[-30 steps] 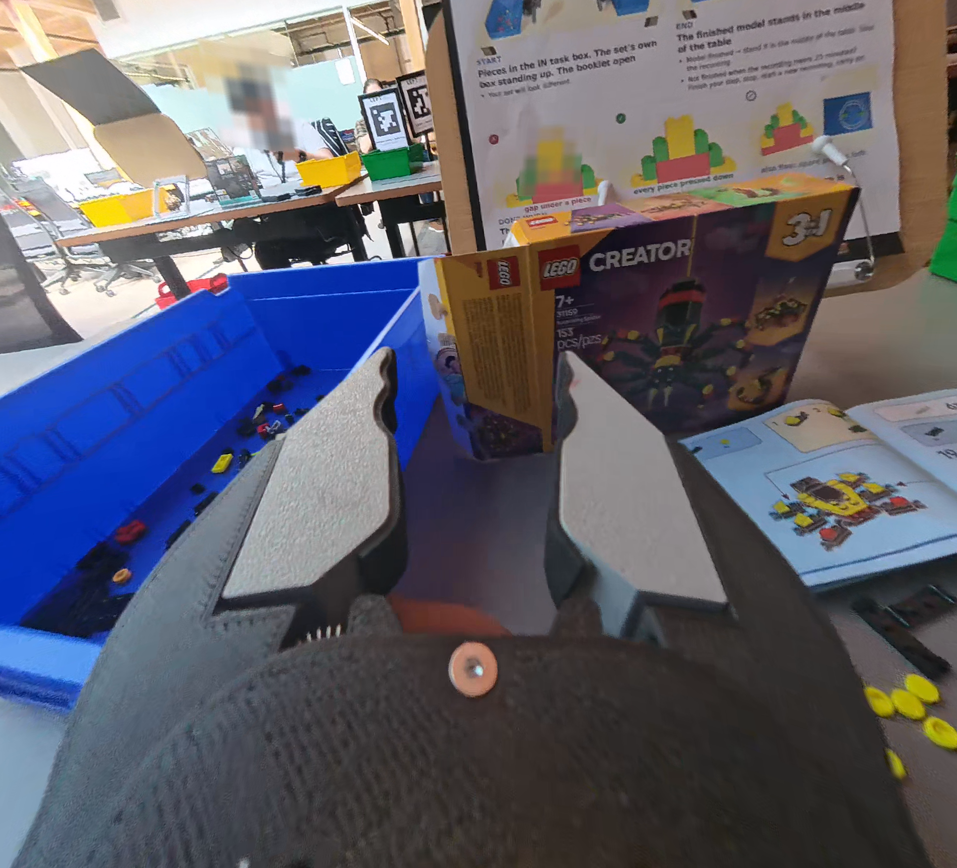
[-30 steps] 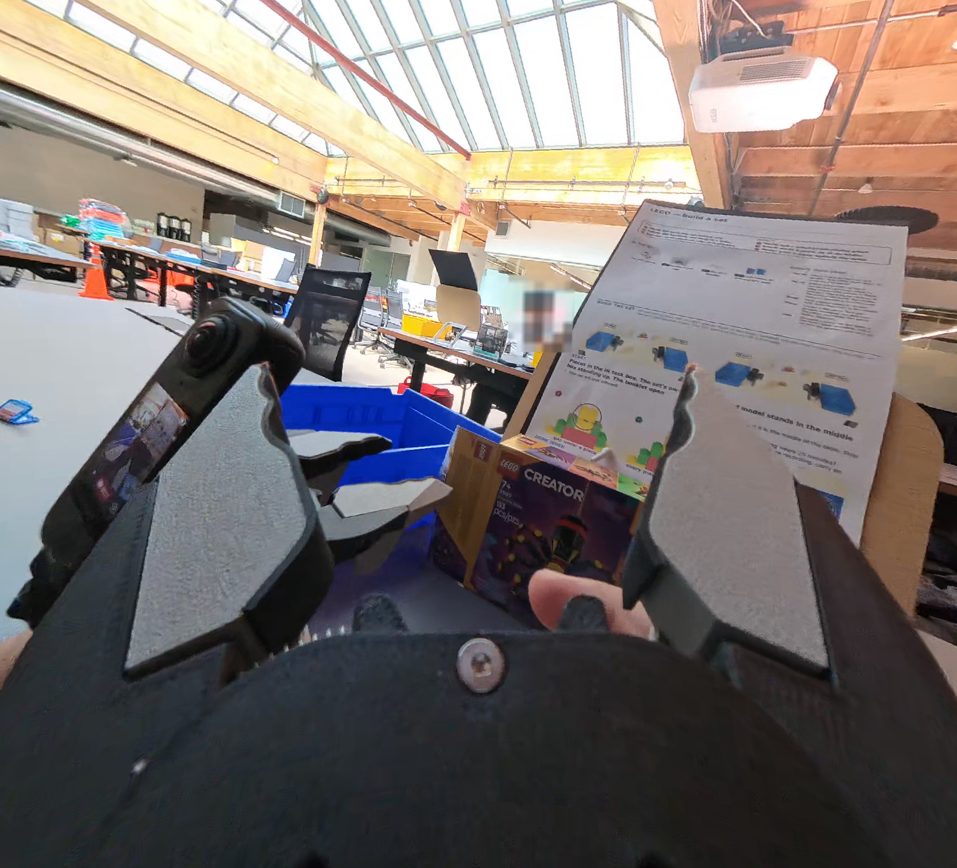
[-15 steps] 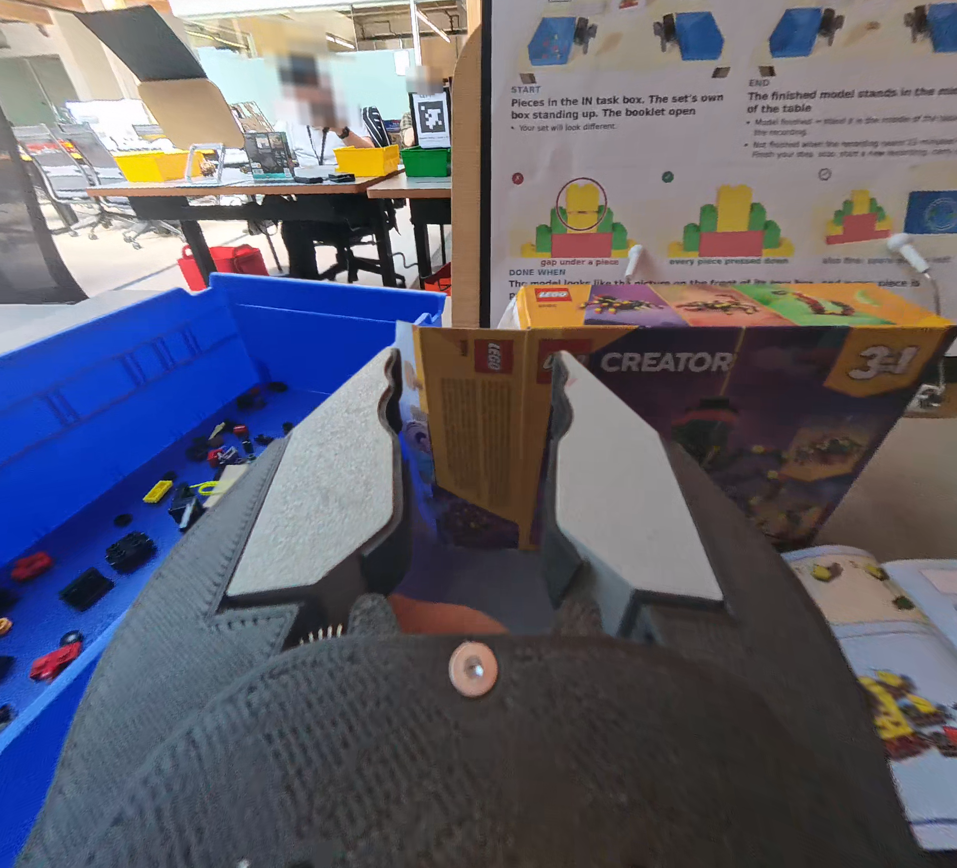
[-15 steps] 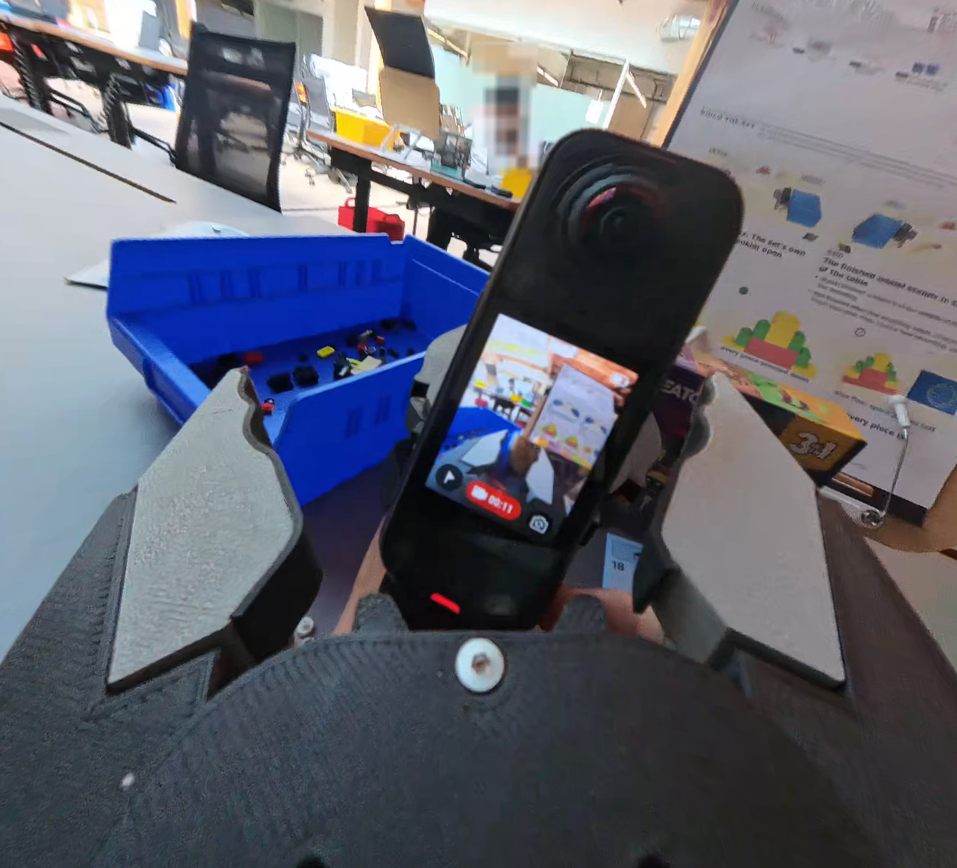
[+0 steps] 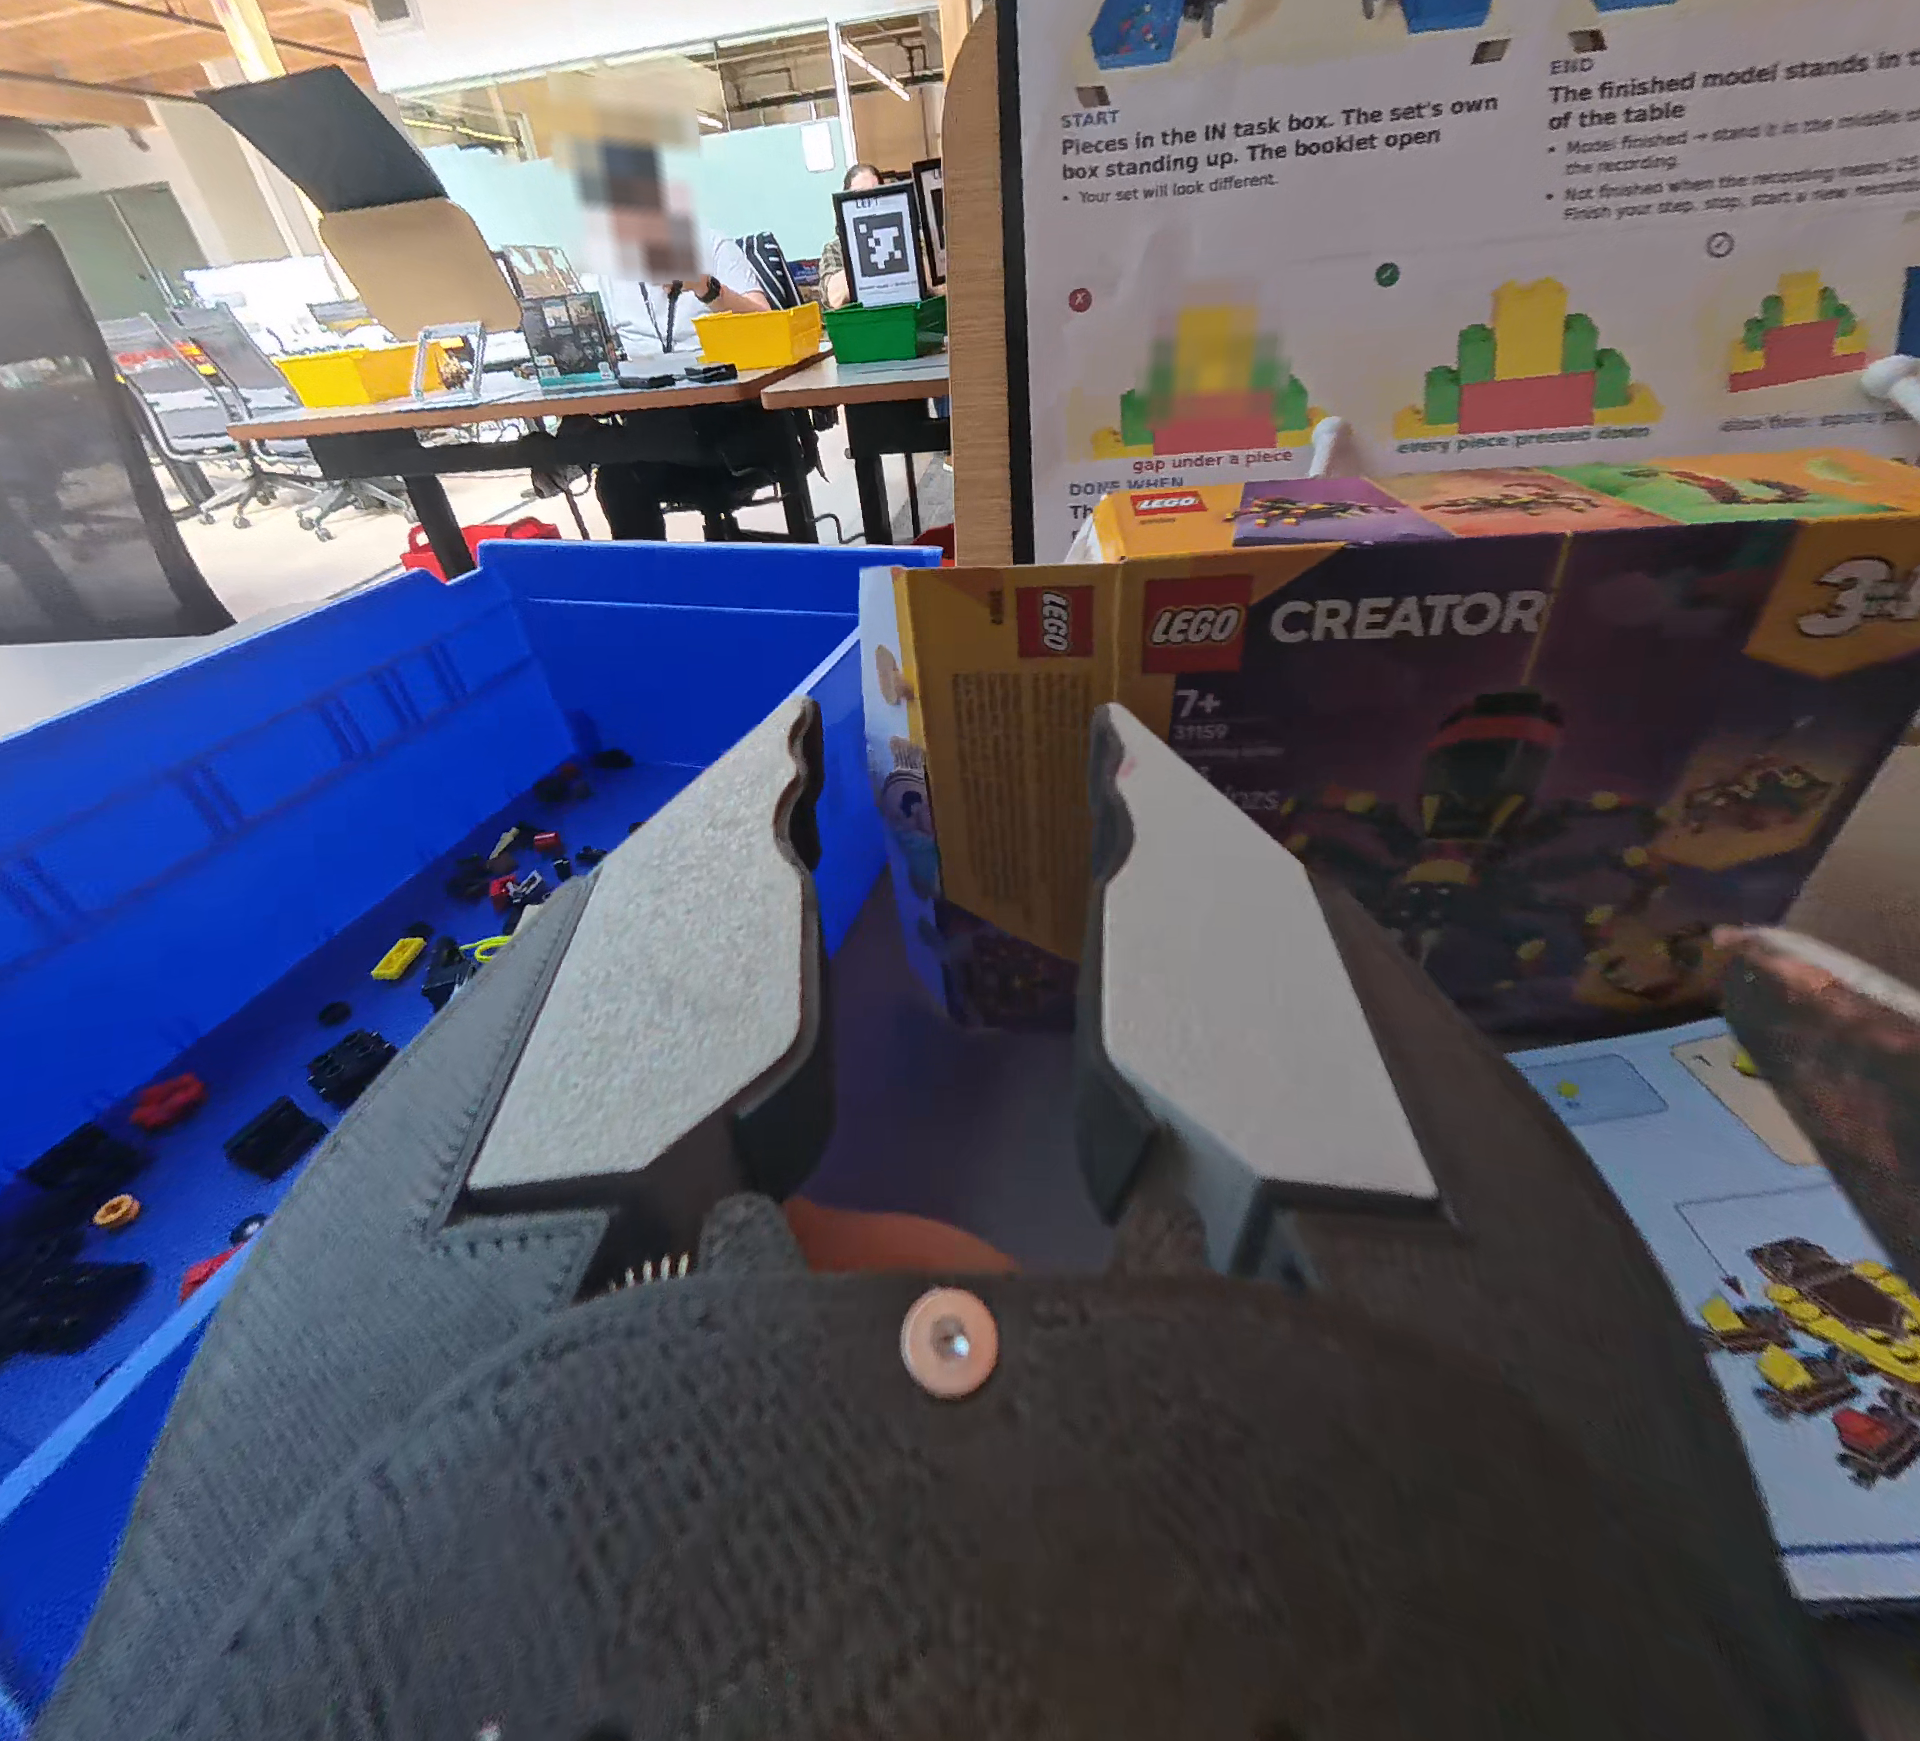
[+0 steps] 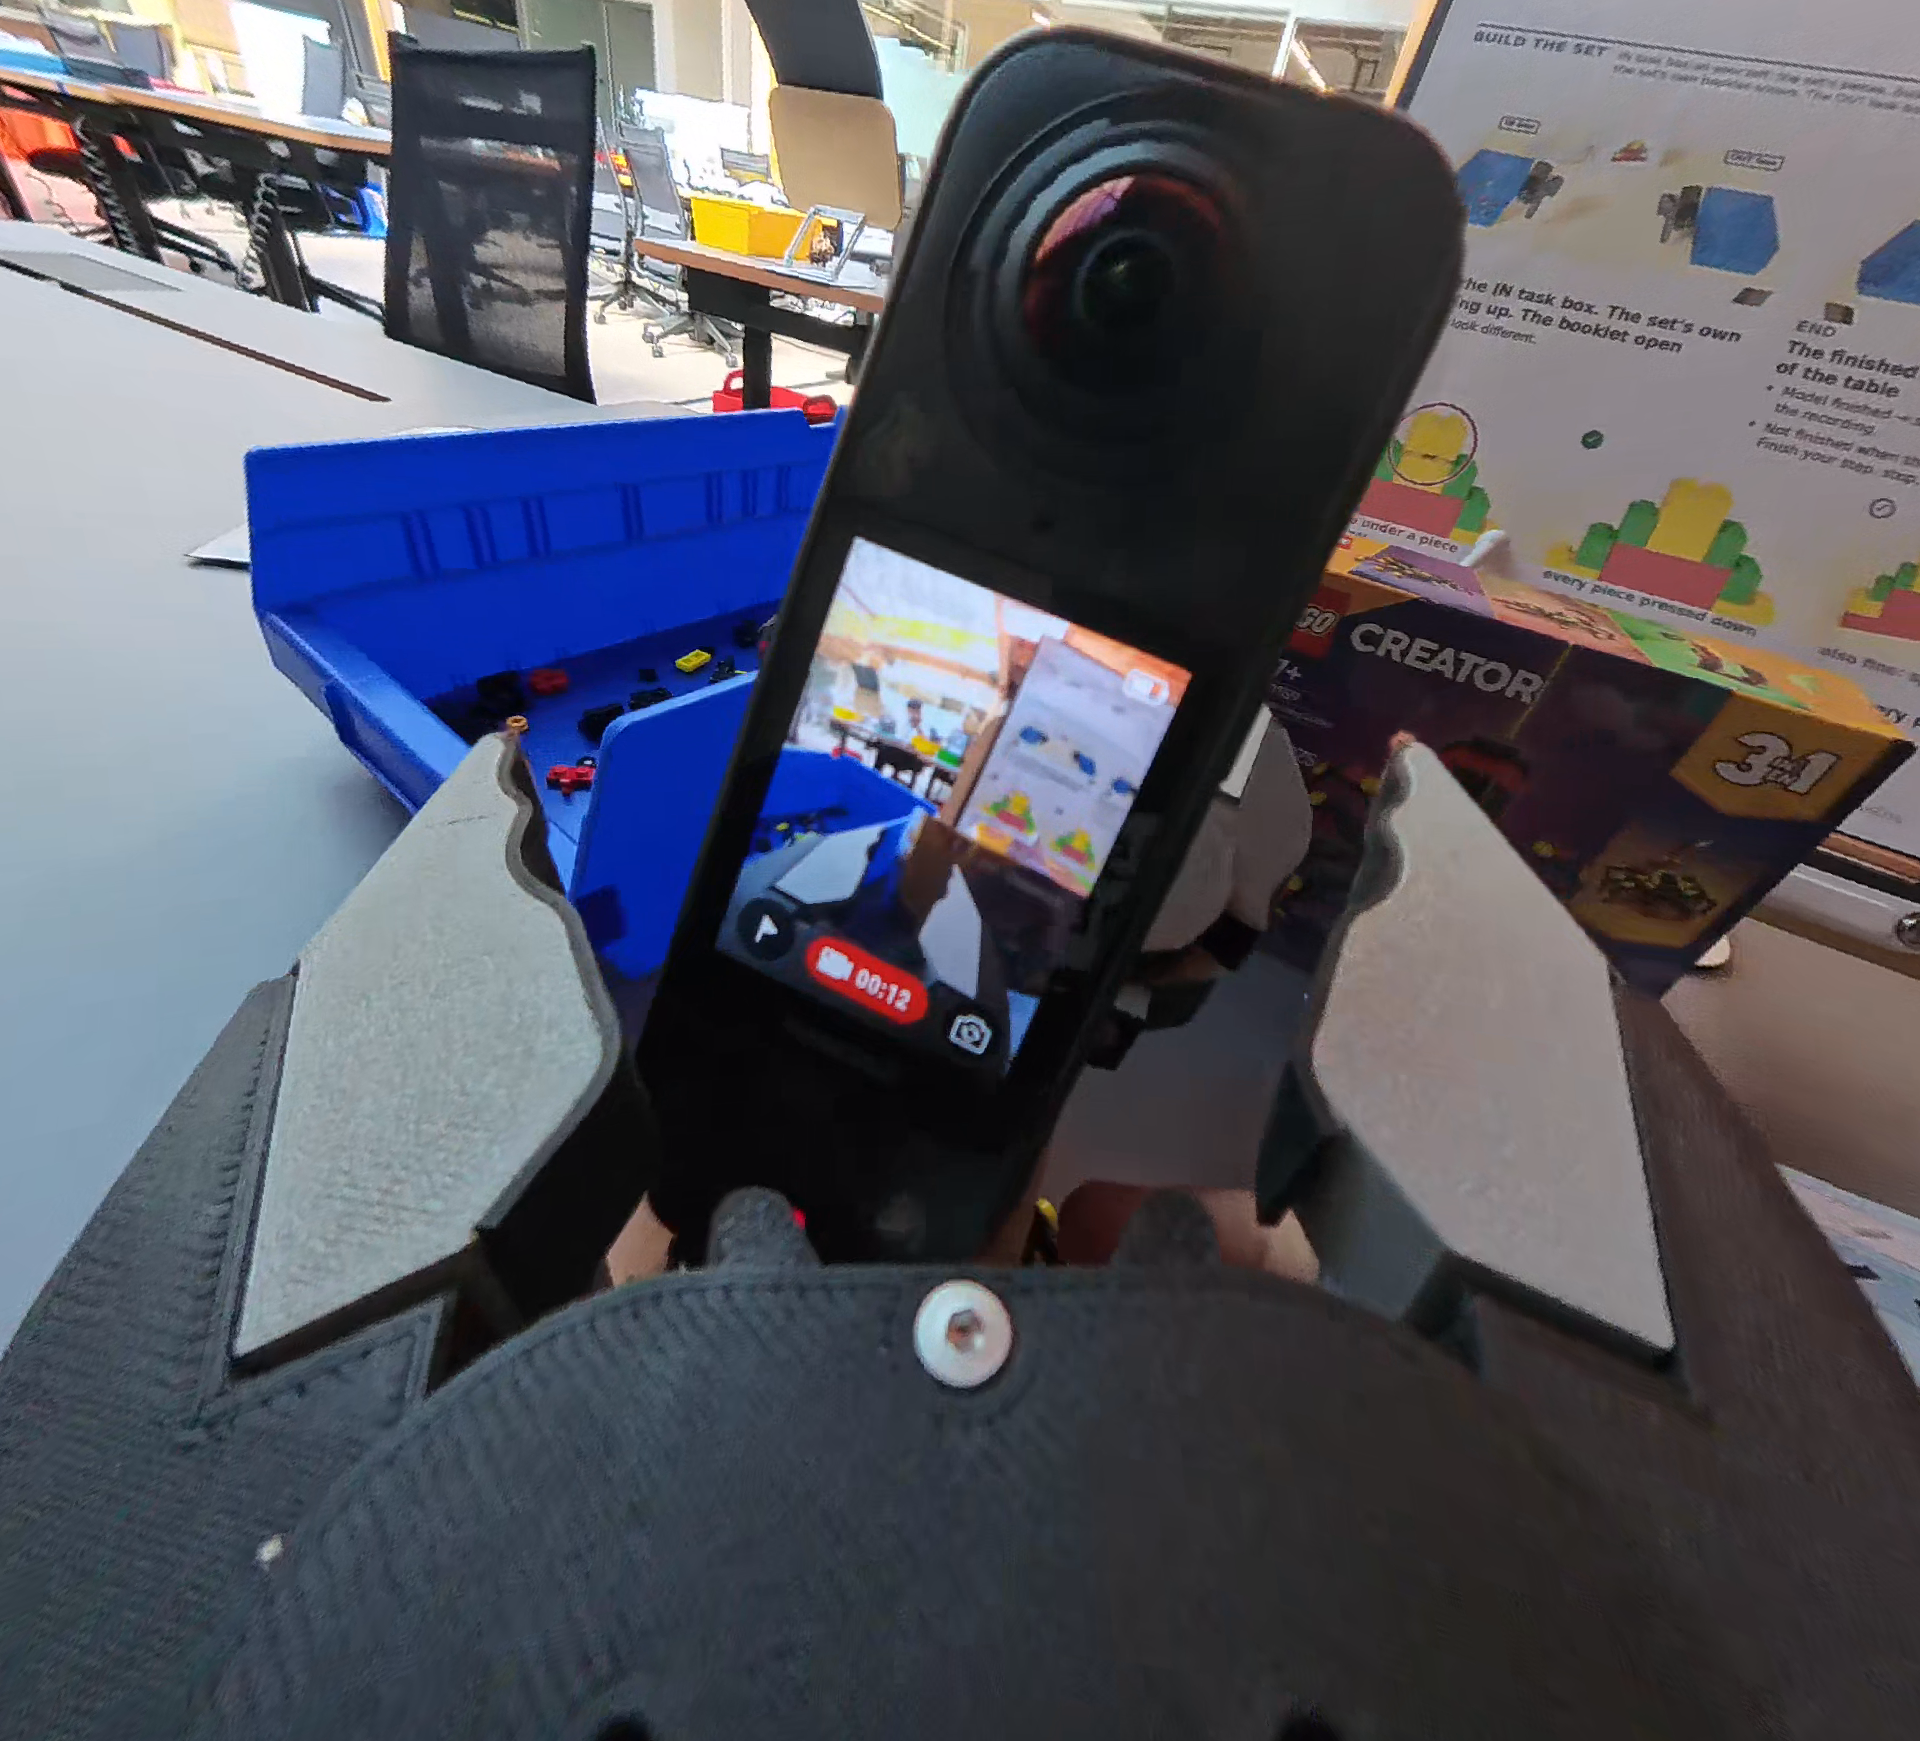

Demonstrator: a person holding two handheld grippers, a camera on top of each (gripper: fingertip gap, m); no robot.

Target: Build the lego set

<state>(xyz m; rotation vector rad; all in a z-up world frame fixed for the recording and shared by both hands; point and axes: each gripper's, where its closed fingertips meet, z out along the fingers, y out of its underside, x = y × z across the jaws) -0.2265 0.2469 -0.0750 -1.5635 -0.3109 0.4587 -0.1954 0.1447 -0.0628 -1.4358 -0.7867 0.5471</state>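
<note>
Nothing is built yet: the loose pieces (image 5: 343,1057) lie in the blue bin (image 5: 312,756) at the left of the counter (image 6: 156,600), and both the left gripper (image 5: 951,818) and the right gripper (image 6: 956,850) gape with nothing between their pads. I'd judge the sensible start is to check the open booklet (image 5: 1662,1203) at the near right, then reach down into the bin for one piece at a time. The set's box (image 5: 1507,787) stands just right of the bin, printed (a brand mark, an age mark) below an instruction sheet (image 5: 1455,164), while the left gripper's black camera (image 6: 1091,548) fills the right wrist view.
</note>
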